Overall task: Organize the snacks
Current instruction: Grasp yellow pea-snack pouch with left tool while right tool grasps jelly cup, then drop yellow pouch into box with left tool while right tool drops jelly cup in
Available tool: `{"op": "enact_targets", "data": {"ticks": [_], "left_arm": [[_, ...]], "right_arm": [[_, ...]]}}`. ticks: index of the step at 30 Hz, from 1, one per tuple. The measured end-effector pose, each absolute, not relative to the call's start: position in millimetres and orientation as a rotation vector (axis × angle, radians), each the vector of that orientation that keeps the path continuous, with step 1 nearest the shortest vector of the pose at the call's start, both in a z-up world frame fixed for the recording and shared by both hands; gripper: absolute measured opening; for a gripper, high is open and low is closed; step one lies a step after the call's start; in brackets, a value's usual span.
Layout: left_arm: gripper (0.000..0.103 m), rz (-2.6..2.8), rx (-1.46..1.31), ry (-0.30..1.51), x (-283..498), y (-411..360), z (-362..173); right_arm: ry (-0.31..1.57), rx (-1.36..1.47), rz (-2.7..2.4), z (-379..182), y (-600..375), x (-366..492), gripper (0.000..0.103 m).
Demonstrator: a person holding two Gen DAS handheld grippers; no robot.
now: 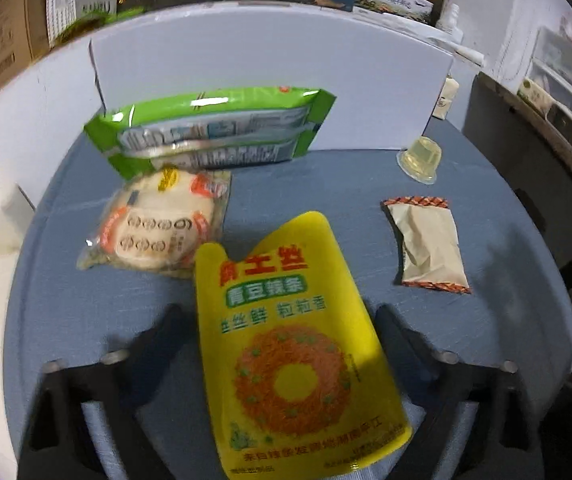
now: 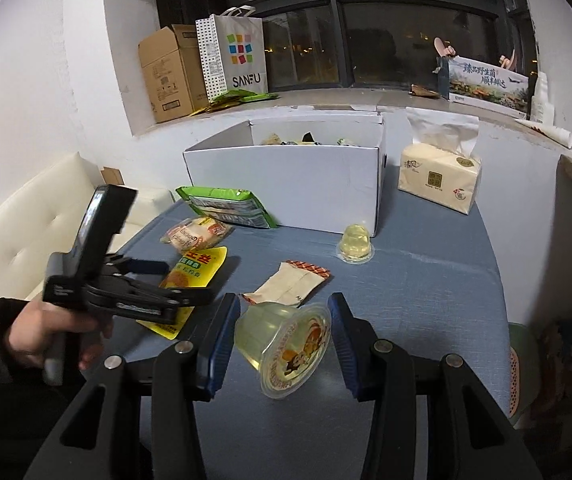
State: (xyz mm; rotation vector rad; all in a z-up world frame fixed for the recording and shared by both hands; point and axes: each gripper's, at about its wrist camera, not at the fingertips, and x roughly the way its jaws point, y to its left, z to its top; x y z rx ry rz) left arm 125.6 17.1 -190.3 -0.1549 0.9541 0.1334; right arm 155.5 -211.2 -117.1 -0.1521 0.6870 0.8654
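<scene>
Jelly cup (image 2: 283, 350), pale yellow with a printed lid, sits tilted, clamped in your right gripper (image 2: 283, 344). Your left gripper (image 1: 286, 320) straddles the yellow pouch (image 1: 286, 344), jaws apart. Blue tabletop (image 2: 426, 280), white box (image 2: 286, 184) behind.

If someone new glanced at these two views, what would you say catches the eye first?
Probably the bright yellow snack pouch, lying on the blue tablecloth between the open jaws of the left gripper. Next comes the clear jelly cup, tilted on its side between the jaws of the right gripper. Behind them stands the white box, already holding snacks.
</scene>
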Motion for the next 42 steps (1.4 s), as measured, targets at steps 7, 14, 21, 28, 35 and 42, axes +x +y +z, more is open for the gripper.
{"op": "enact_targets", "data": {"ticks": [7, 14, 21, 28, 35, 42], "left_arm": [[0.045, 0.078, -0.174, 0.865, 100, 25, -172], [0.045, 0.035, -0.174, 0.719, 70, 26, -122], [0.045, -0.009, -0.192, 0.595, 88, 50, -61], [0.045, 0.009, -0.159, 0.516, 171, 84, -7], [0.045, 0.040, -0.123, 0.603, 262, 115, -24], [0.098, 0.099, -0.098, 0.658, 292, 129, -51]], "right_arm": [[0.695, -0.154, 0.876, -121, -208, 151, 0.049], [0.687, -0.133, 0.878, -116, -204, 150, 0.049], [0.660, -0.080, 0.900, -89, -187, 169, 0.049], [0.591, 0.028, 0.936, -33, -149, 232, 0.049], [0.672, 0.068, 0.862, -17, -90, 335, 0.049], [0.772, 0.011, 0.785, -36, -65, 405, 0.062]]}}
